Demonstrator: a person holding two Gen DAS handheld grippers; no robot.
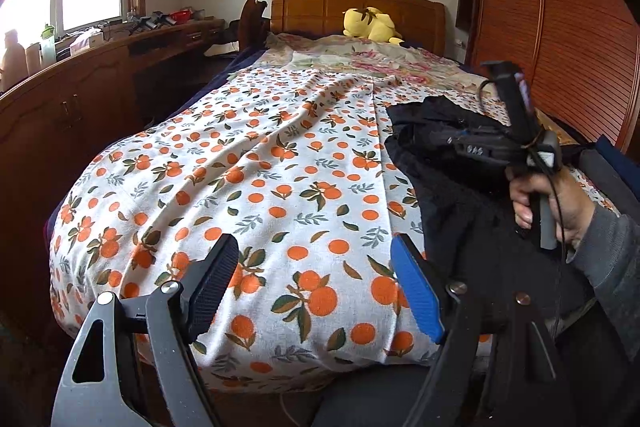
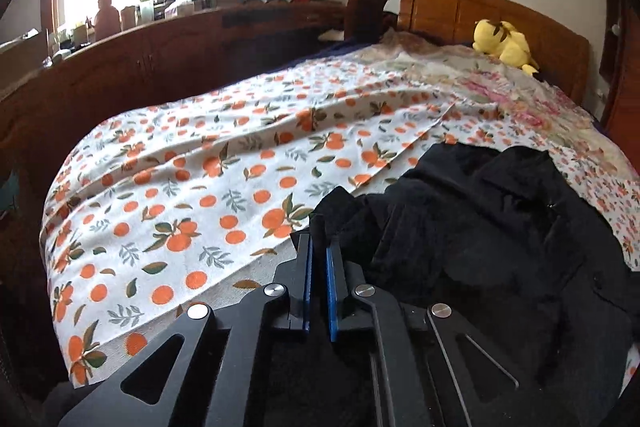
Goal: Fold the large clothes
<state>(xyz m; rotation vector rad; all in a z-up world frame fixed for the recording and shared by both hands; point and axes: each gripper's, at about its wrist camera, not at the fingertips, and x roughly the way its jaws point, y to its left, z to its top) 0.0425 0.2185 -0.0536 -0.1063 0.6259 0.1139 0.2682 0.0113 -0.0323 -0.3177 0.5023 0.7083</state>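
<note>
A large black garment (image 2: 480, 219) lies crumpled on the right side of the bed, on the orange-print sheet (image 2: 200, 187); it also shows in the left wrist view (image 1: 452, 195). My right gripper (image 2: 319, 247) is shut on a fold of the black garment at its near left edge. In the left wrist view the right gripper body (image 1: 480, 143) sits over the garment, held by a hand (image 1: 548, 199). My left gripper (image 1: 316, 259) is open and empty, above the sheet (image 1: 240, 167) just left of the garment.
A yellow plush toy (image 1: 370, 23) lies by the wooden headboard (image 1: 320, 7). A long wooden desk (image 1: 100, 67) with clutter runs along the left under the window. A wooden wardrobe (image 1: 560, 27) stands at the right. A floral cover (image 1: 380, 61) lies at the bed's far end.
</note>
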